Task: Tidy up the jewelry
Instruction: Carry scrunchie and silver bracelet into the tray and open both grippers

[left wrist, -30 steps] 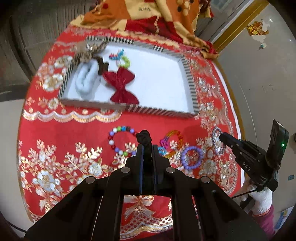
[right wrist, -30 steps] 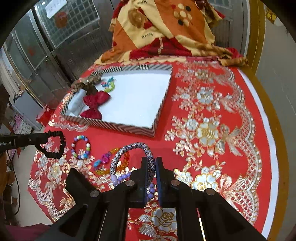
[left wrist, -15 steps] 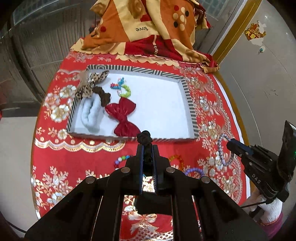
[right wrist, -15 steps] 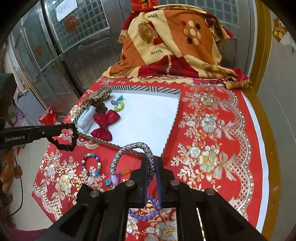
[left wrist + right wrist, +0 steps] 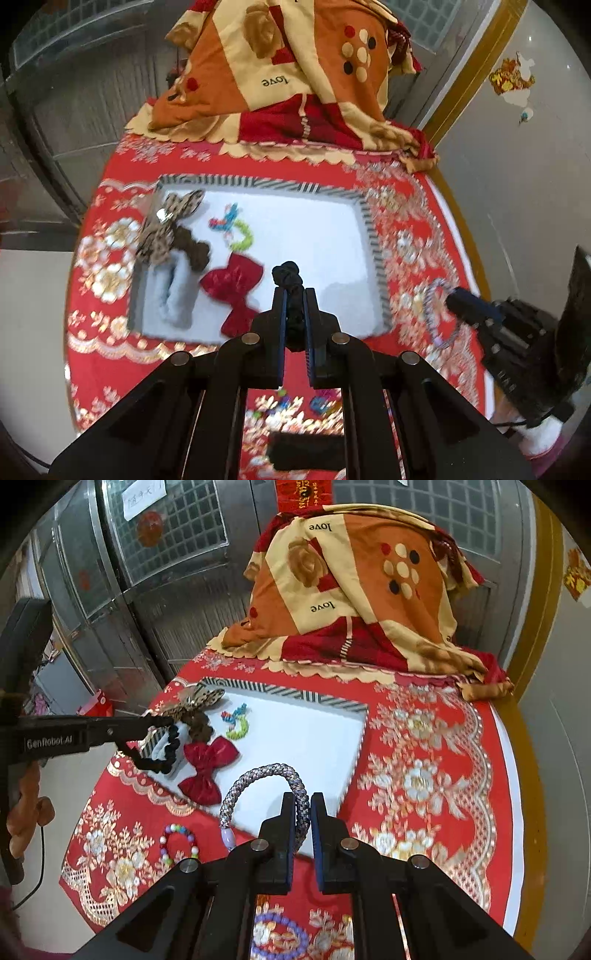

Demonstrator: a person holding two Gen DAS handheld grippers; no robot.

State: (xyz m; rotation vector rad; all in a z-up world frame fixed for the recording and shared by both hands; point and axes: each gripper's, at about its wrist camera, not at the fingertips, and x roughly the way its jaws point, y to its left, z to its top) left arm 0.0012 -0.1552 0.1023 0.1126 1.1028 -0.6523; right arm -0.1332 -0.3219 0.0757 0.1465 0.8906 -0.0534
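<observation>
In the left wrist view, our left claw (image 5: 293, 295) is squeezed tight on a black hair tie (image 5: 290, 275), and it hangs over the near part of the white tray (image 5: 314, 229) with the striped rim. Some things already lie in the tray: a red bow (image 5: 236, 291), a spotted brown bow (image 5: 168, 225), a dark brown scrunchie (image 5: 194, 249), a pale fluffy scrunchie (image 5: 173, 295) and a small green and blue bracelet (image 5: 238, 230). Most of the tray floor is bare and white. Off to the side, our right claw (image 5: 452, 299) carries a silver braided bracelet (image 5: 430, 306) over the red cloth (image 5: 406, 243) on the desk. This picture is blurry low down, so we can only just make out some colored beads near the bottom. In the right wrist view, our right claw (image 5: 303, 808) is shut on the silver braided bracelet (image 5: 258, 779), close to the near edge of the tray. The left claw (image 5: 162, 734) holds the black hair tie (image 5: 162, 753) as a loop above the left end of the tray. A bracelet of colored beads (image 5: 179, 842) and a purple bead bracelet (image 5: 280, 938) are out on the red cloth, not put away yet. We think the job is about half done: two things are in our claws near the tray, and at least two more wait on the desk.
</observation>
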